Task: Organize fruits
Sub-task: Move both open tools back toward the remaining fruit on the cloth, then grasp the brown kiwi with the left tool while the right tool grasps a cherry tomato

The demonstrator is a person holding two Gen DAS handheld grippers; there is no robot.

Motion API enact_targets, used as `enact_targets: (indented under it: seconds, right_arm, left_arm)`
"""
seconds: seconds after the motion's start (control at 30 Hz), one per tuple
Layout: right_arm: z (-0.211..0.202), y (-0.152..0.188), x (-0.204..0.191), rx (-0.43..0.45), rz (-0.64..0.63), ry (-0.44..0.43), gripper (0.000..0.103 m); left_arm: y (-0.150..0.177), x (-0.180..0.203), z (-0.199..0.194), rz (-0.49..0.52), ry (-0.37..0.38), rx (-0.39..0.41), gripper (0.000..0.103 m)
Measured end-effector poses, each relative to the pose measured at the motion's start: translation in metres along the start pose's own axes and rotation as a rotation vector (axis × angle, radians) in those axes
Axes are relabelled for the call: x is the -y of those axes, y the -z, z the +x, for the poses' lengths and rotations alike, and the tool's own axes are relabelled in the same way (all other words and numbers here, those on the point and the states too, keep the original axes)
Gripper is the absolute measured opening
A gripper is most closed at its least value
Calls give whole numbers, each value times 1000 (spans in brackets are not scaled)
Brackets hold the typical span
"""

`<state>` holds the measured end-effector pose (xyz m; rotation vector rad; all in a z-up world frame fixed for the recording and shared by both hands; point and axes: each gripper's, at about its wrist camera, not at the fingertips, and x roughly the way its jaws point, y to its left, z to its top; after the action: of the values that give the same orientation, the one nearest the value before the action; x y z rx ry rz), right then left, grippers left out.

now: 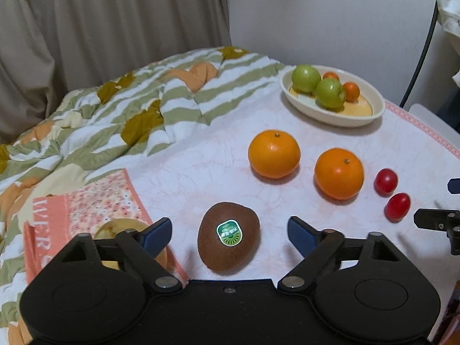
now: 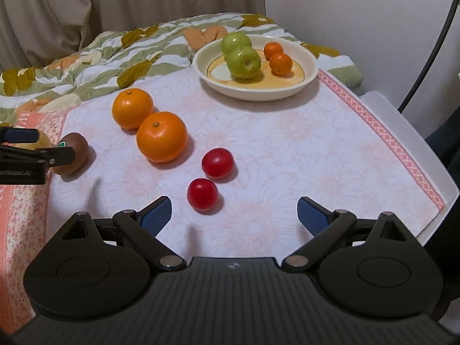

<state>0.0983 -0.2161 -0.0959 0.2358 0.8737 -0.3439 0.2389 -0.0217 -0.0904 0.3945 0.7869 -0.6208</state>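
Observation:
A brown kiwi with a green sticker lies on the white cloth between the open fingers of my left gripper; the jaws do not touch it. Two oranges and two red tomatoes lie beyond. A cream bowl at the back holds two green apples and two small oranges. My right gripper is open and empty, with the near tomato just ahead of its left finger. The kiwi sits at the left, partly behind the left gripper.
A striped quilt is bunched at the left and back. A pink floral cloth with a yellowish fruit on it lies beside the left finger. The white tray edge runs along the right. A dark cable hangs by the wall.

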Motion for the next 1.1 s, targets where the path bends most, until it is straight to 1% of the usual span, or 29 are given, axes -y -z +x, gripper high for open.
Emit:
enact_targets:
  seconds: [0.07,0.2,0.23,0.33,0.4,0.47,0.5,0.53,0.6,0.67,0.83,0.9,0.93,0.97,1.0,1.03,1.1]
  right_arm:
    - [7,0,-4,-13,4,-15,103]
    - [16,0,-11,-25,1,-13,102]
    - [18,-1,-12,-30,1,-17,98]
    - [23,-2,-15,-45,-10,-21,95]
    - [27,-3,-16,-52,-13,-24,92]
    - [30,-4,-17,-58,-13,-31,85]
    - [32,-5,-17,-63,-14,-33,84]
    - [34,-6,-18,-66,-16,-36,83]
    - [35,-7,-19,-66,-24,-38,80]
    - [36,-7,-20,-67,-29,-38,77]
    - [40,-8,-21,-70,-38,-49,72]
    - [41,-8,-22,-63,-54,-55,67]
    - [41,-9,-23,-62,-60,-57,63]
    - [42,-10,-24,-62,-68,-57,51]
    - [42,-10,-25,-60,-79,-54,47]
    - [42,-11,-26,-59,-91,-48,45]
    - [42,-11,-27,-56,-95,-45,45]
  left_arm:
    - [1,-1,9,5,12,-17,87]
    - [2,1,25,22,25,-49,79]
    - [1,1,28,23,26,-57,79]
    - [3,-1,35,13,32,-82,75]
    - [5,-1,35,22,20,-80,72]
    - [5,0,35,29,22,-80,72]
    - [6,0,36,32,23,-83,65]
    - [5,0,37,29,30,-90,65]
    - [5,-1,37,26,23,-88,59]
    - [4,-3,37,19,27,-90,59]
    - [4,-1,36,18,21,-92,58]
    - [5,-1,35,13,20,-94,58]
    - [5,-1,34,7,19,-95,58]
    - [6,-1,33,-1,19,-95,58]
    - [7,-1,33,-5,18,-95,58]
    - [8,-1,32,-10,16,-95,58]
    - [9,-1,30,-20,12,-95,58]
